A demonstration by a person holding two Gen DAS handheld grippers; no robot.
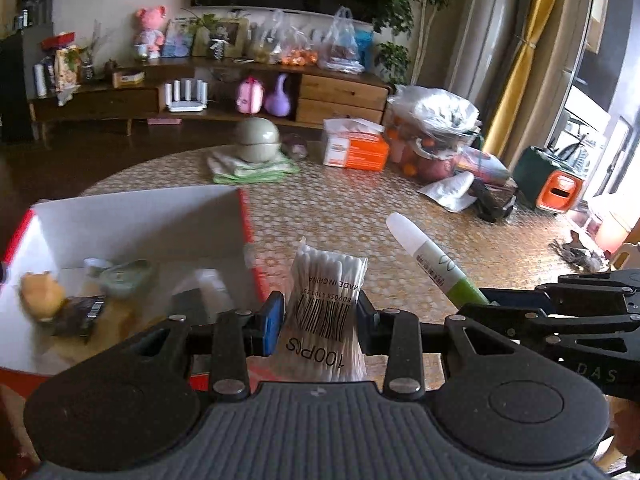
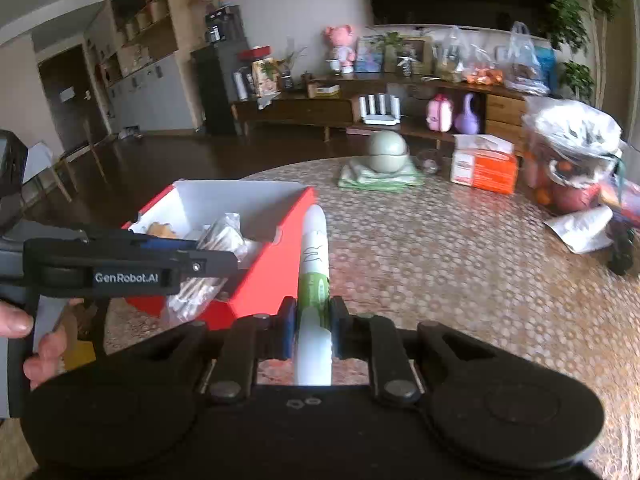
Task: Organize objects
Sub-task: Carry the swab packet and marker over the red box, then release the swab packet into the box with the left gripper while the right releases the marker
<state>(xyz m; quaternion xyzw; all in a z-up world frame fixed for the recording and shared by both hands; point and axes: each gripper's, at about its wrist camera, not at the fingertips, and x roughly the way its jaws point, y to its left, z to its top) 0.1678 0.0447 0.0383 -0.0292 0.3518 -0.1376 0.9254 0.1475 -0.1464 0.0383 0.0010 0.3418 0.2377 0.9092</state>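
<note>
- The pack of cotton swabs (image 1: 326, 312) is sitting clamped between the blue pads of the left gripper (image 1: 320, 316), jaws drawn in partway onto its crinkled wrap; barcode end is facing the camera, swab tips pointing away.
- The green-and-white tube (image 2: 314, 280) is being pinched by the right gripper (image 2: 313, 320), jaws almost fully closed on its middle, white cap end pointing forward over the table.
- Both grippers are tilting downward, side by side above the patterned round table (image 2: 460, 264), the left one just at the near wall of the red box (image 2: 260, 280).
- The red box is lying open on the table, white inside, holding small items that are too blurred to name.
- A person's fingers (image 2: 24, 340) are wrapping the left gripper's handle.
- Far across the table: a green lidded bowl (image 1: 256, 140) on a folded cloth, an orange tissue box (image 1: 356, 150).
</note>
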